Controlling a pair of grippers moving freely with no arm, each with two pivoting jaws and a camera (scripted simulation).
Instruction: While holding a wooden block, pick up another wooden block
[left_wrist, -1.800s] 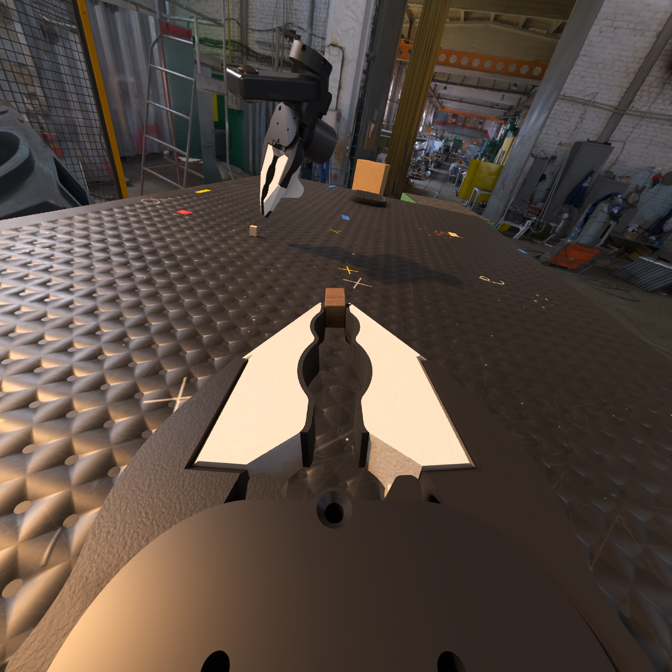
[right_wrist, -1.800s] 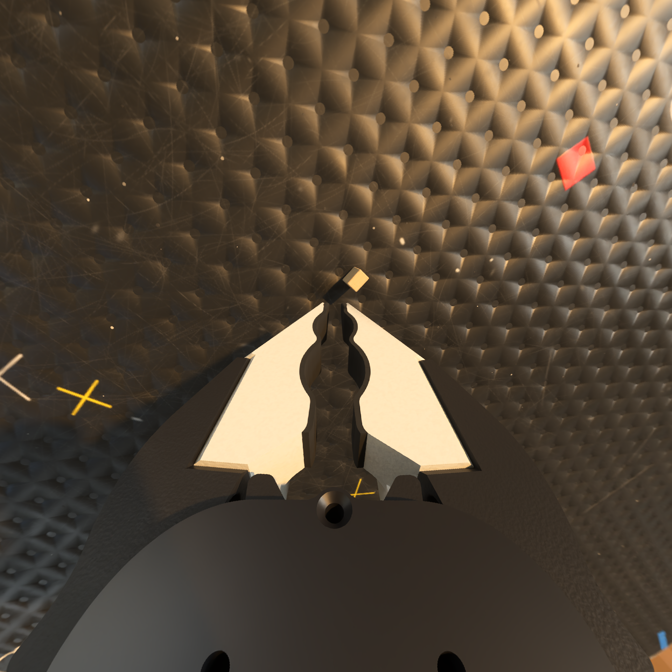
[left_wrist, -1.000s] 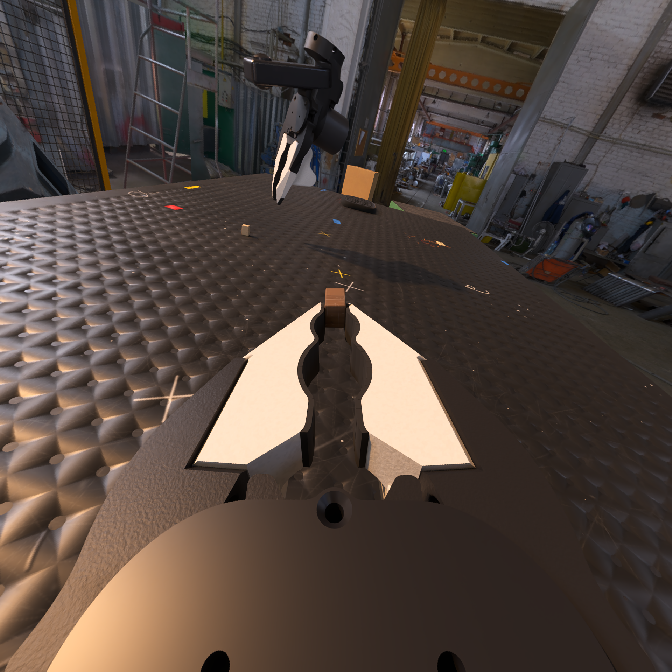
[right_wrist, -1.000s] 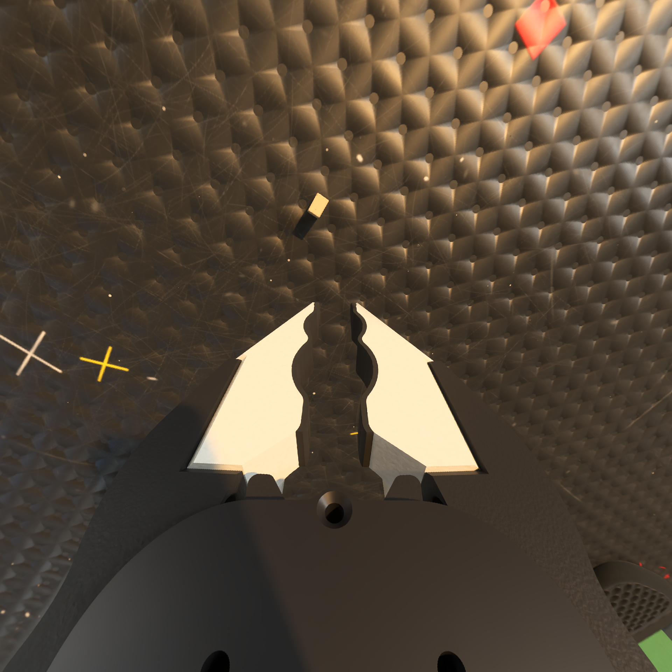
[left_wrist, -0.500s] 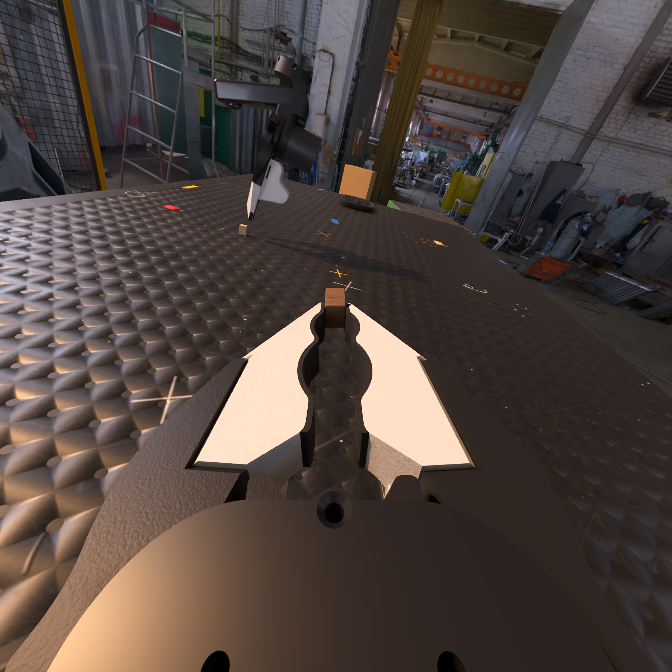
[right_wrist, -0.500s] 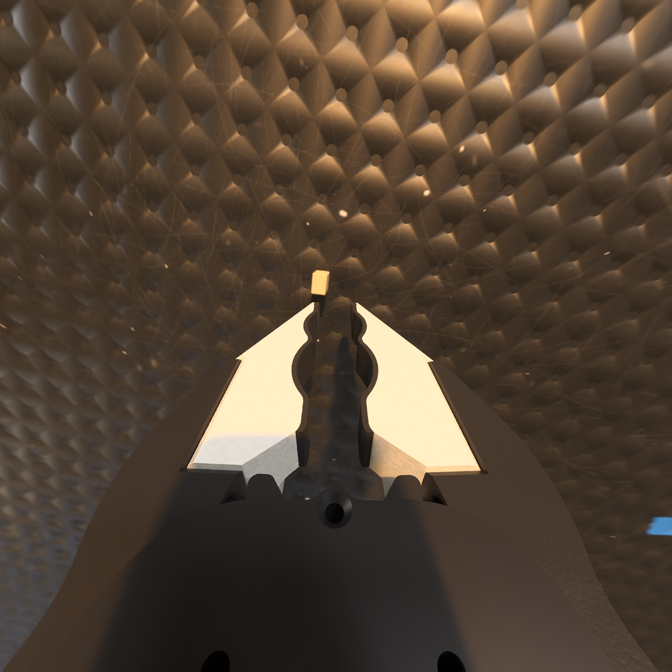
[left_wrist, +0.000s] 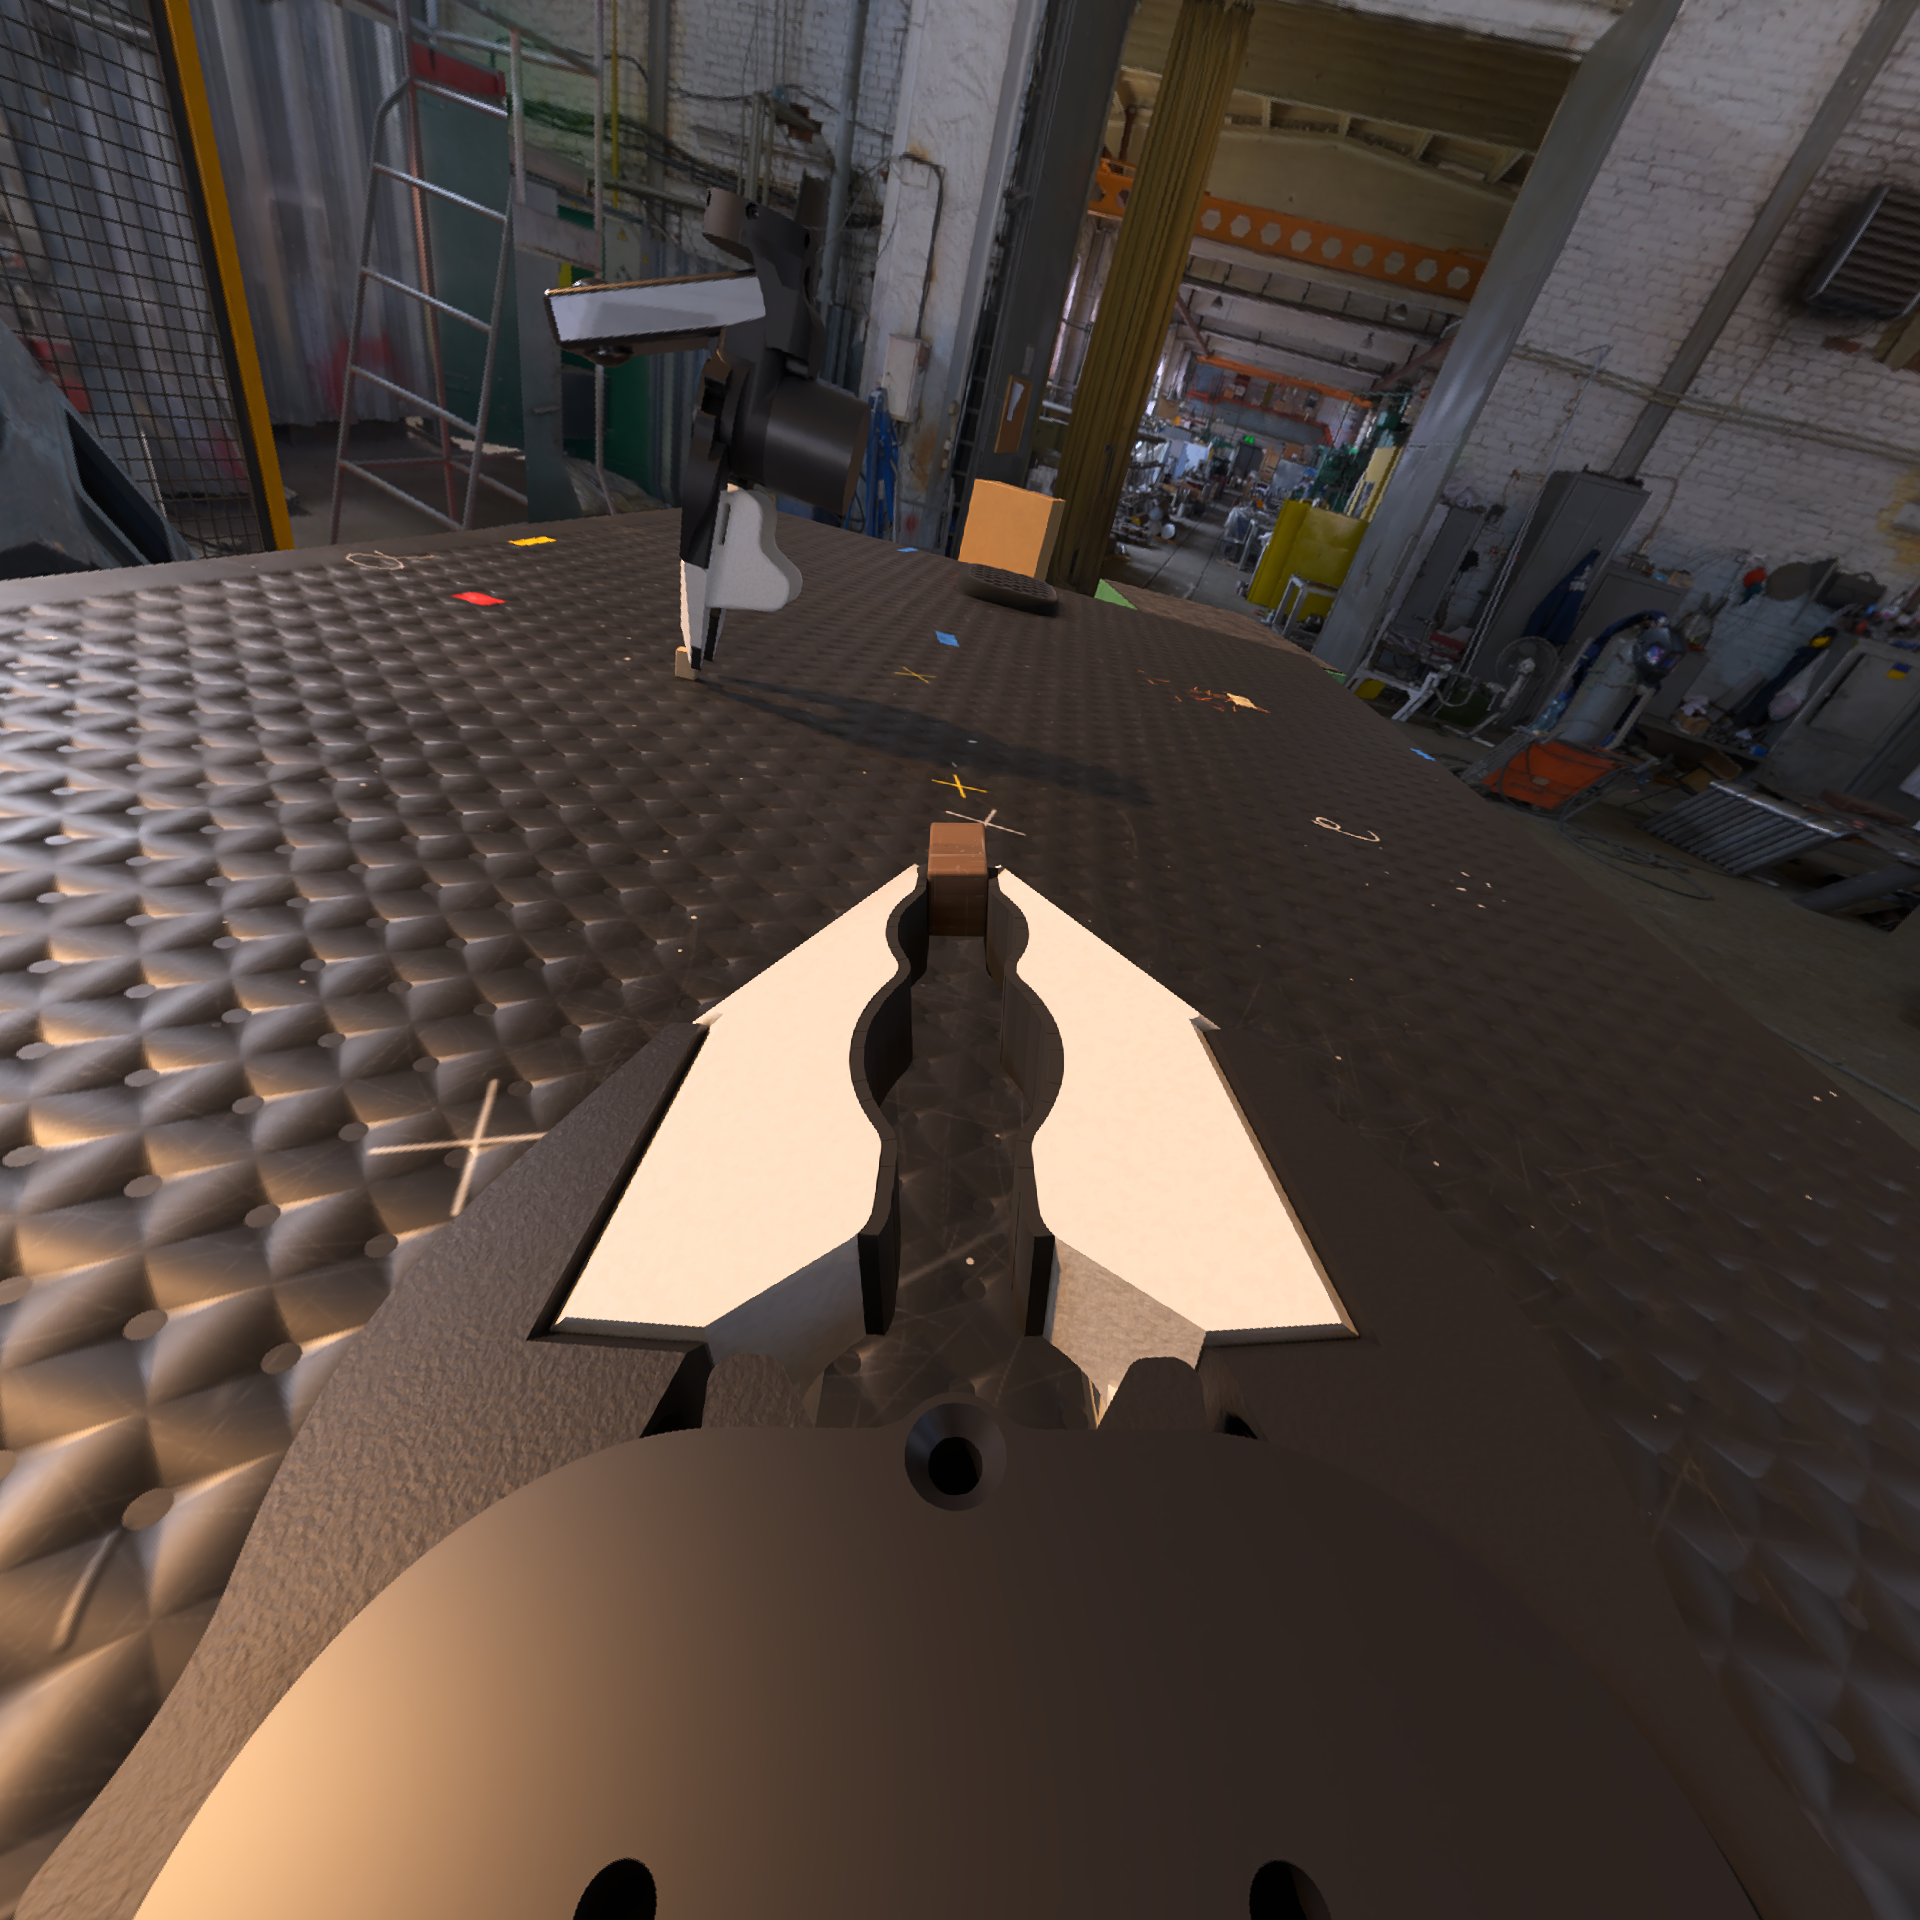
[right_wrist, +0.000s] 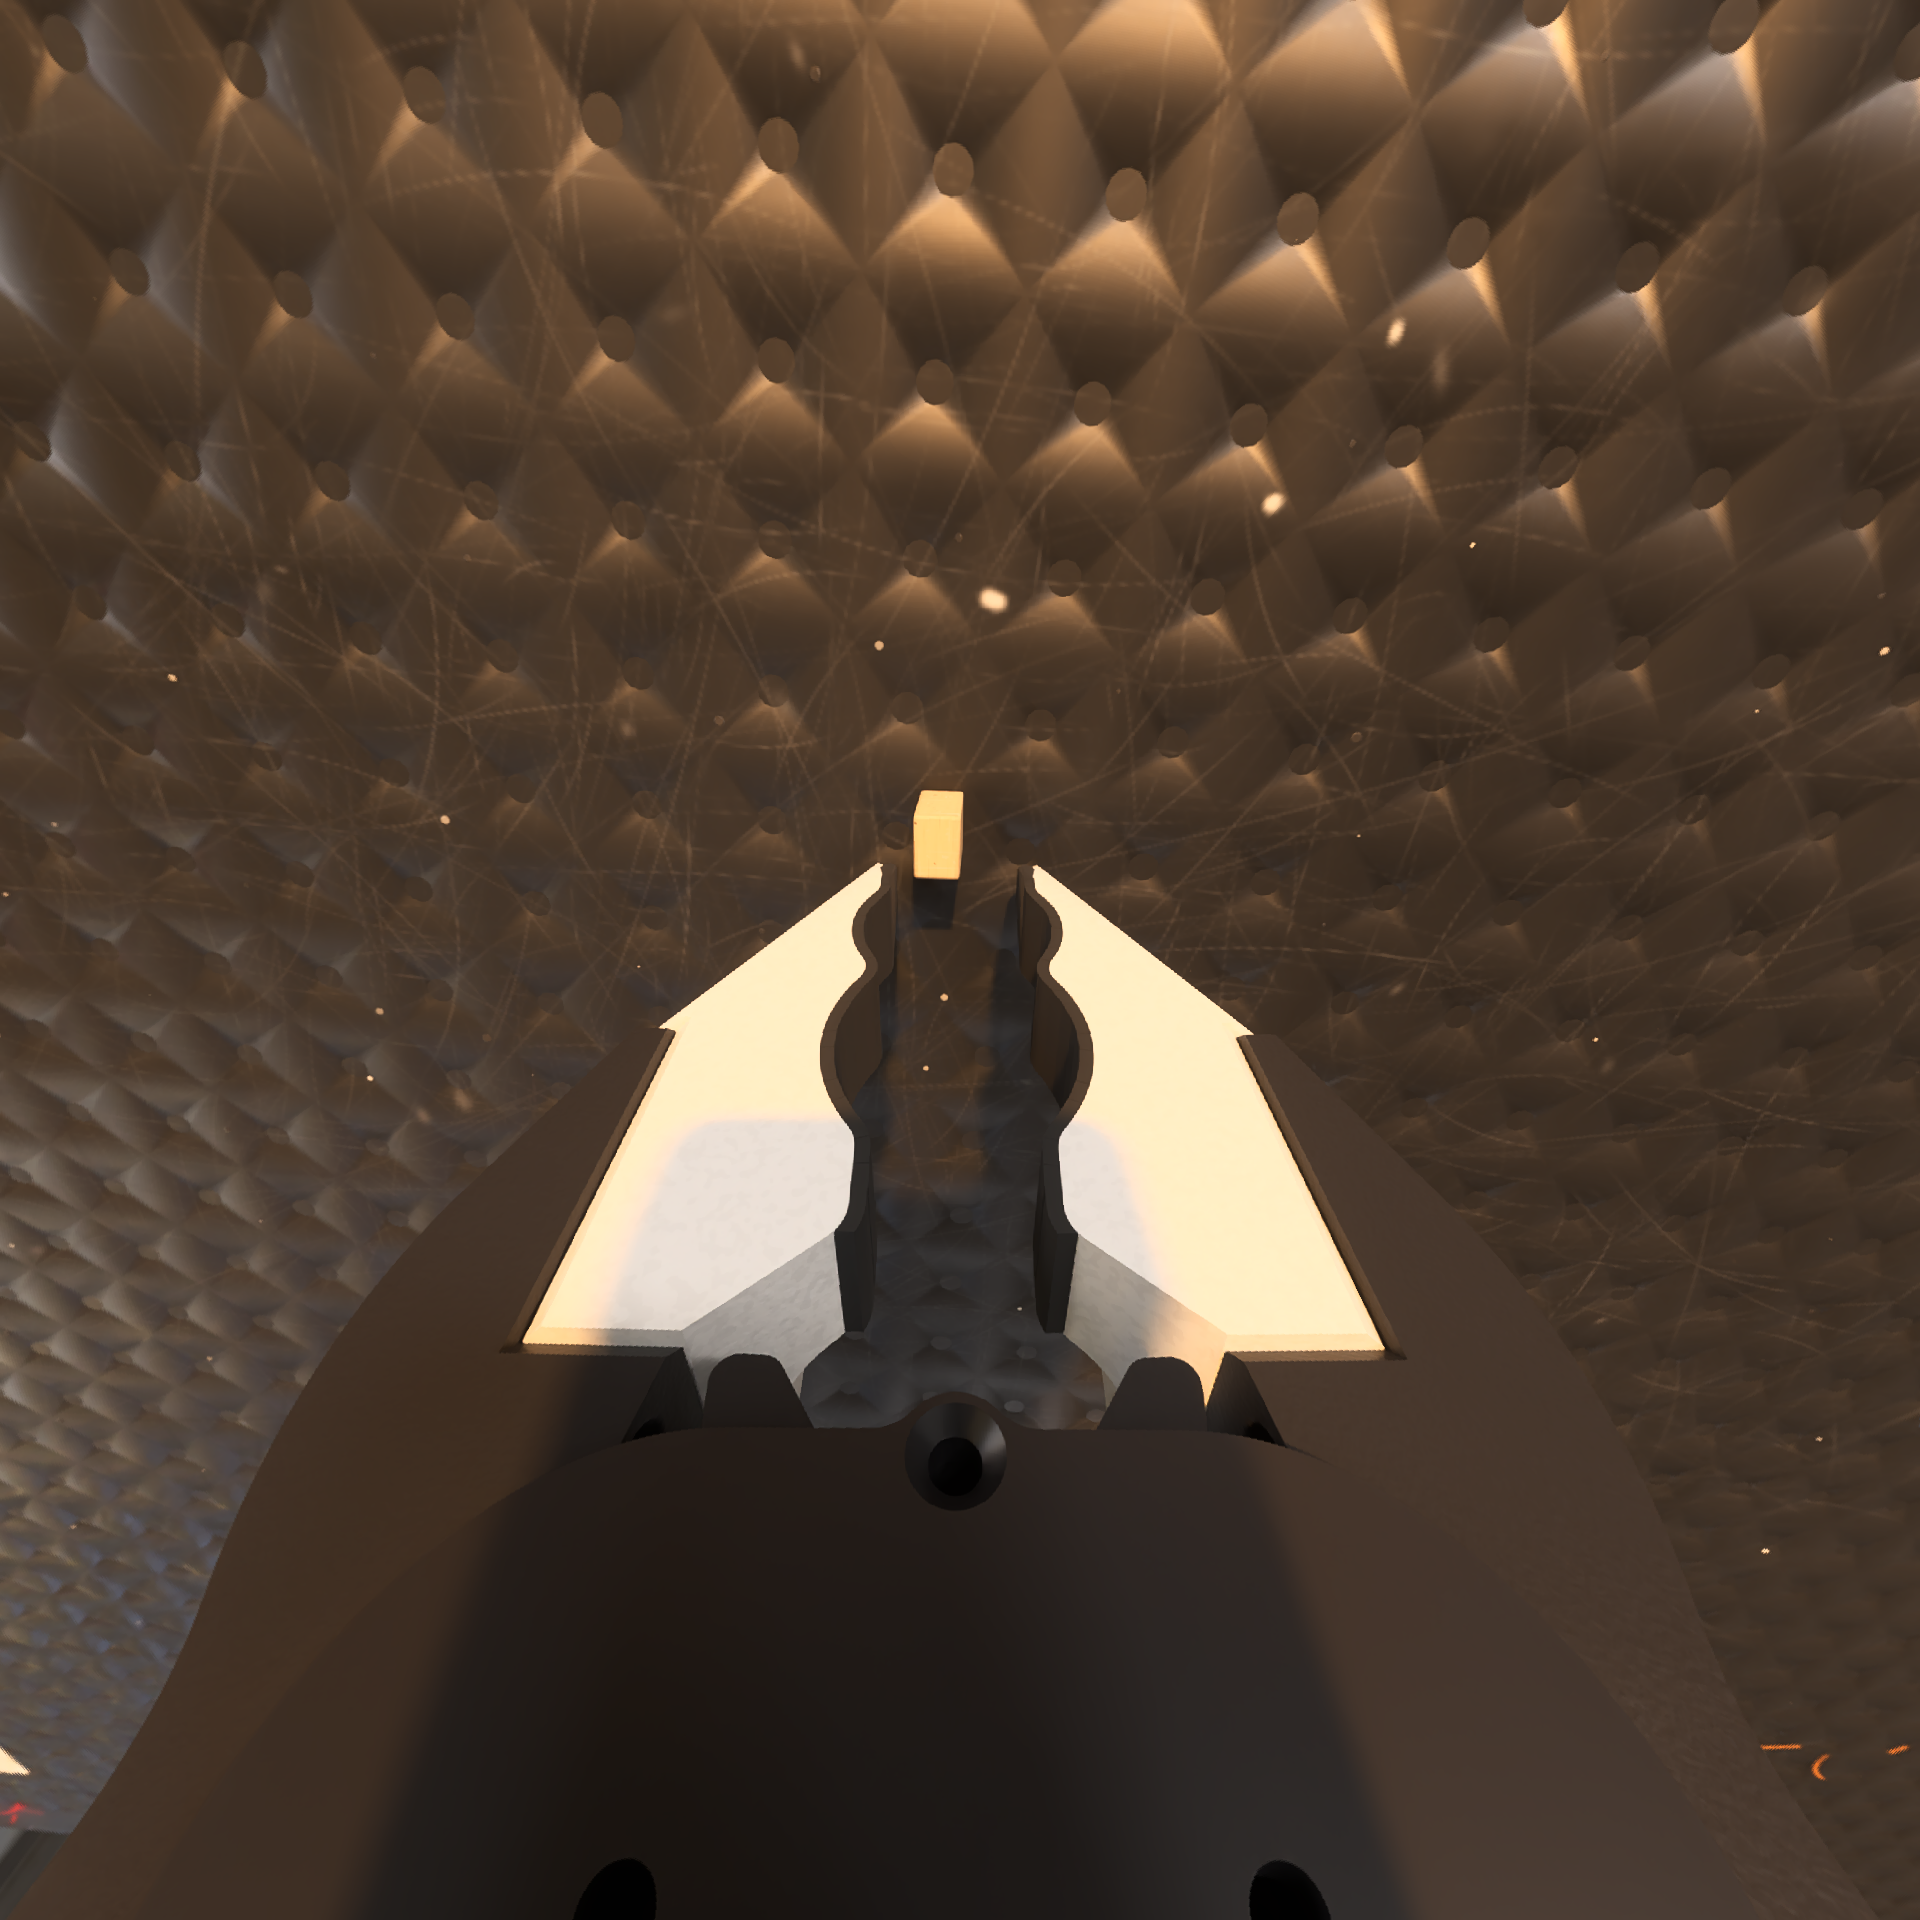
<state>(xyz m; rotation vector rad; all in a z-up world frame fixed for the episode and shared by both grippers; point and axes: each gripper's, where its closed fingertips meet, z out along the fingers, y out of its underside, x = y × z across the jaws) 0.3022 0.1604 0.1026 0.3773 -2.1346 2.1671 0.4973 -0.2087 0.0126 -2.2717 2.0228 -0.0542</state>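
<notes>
The left gripper (left_wrist: 957, 883) is pinching a dark wooden block (left_wrist: 957, 878) at its fingertips above the table (left_wrist: 312, 831). The right gripper (right_wrist: 954, 883) is standing partly open and empty, its tips straddling a pale wooden block (right_wrist: 938, 850) lying far left on the table. This block is looking small, light and stiff, so squeezing its two flat side faces squarely is probably keeping it from twisting out.

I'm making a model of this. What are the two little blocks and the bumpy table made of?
The dark block in the left gripper looks like brown wood with a dull finish, though no grain shows. The pale block by the right gripper looks like light, unvarnished wood, with faint lines on its top. The table seems to be dark metal: its bumps gleam and it is finely scratched.
</notes>
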